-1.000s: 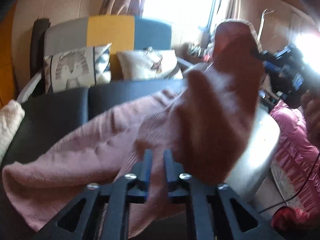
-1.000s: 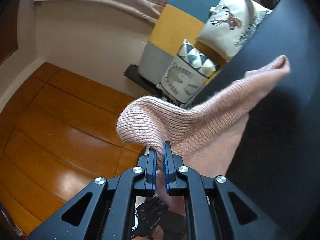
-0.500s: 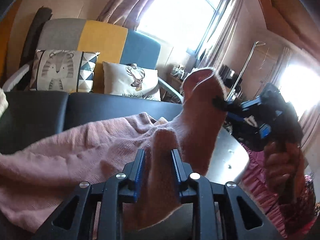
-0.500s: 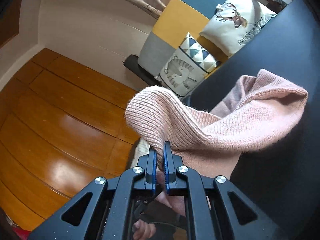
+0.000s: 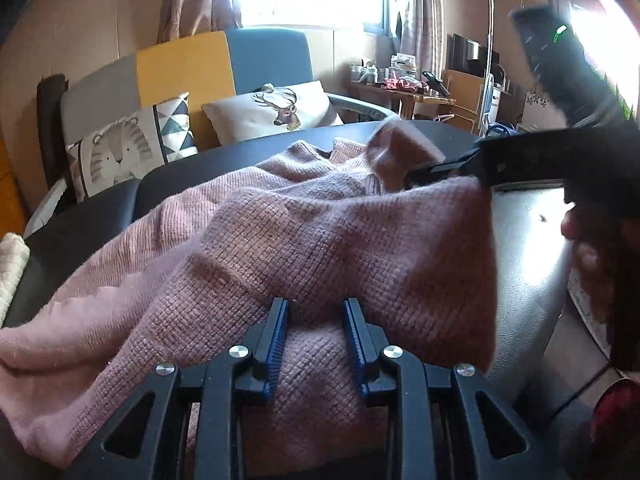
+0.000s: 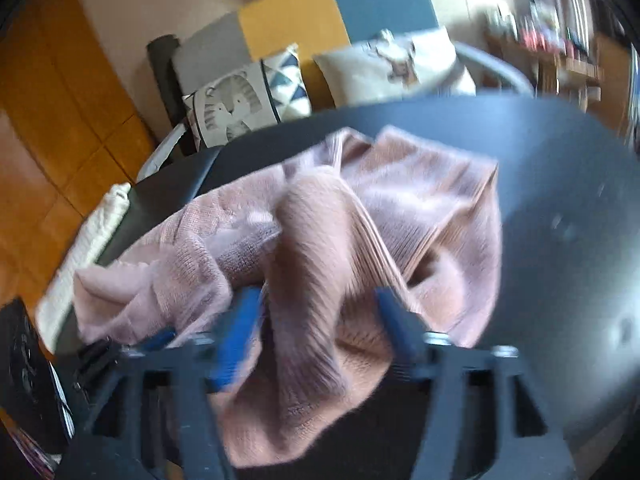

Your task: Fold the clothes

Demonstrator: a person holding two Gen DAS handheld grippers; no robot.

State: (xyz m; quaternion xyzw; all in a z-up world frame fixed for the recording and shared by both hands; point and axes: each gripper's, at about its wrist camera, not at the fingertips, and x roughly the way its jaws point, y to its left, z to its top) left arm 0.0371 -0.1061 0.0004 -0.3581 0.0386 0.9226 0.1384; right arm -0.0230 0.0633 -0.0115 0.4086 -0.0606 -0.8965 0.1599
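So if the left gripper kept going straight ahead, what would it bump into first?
The pink sweater. Its knit folds already bunch up right between the open fingers of the left gripper, lying on the dark table.

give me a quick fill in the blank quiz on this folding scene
1. The knit sweater on the table is ____ in colour.
2. The left gripper has its jaws ____.
3. The cushion beside the deer cushion shows a ____.
4. The table top is ____ in colour.

Missing words: pink; open; tiger; black
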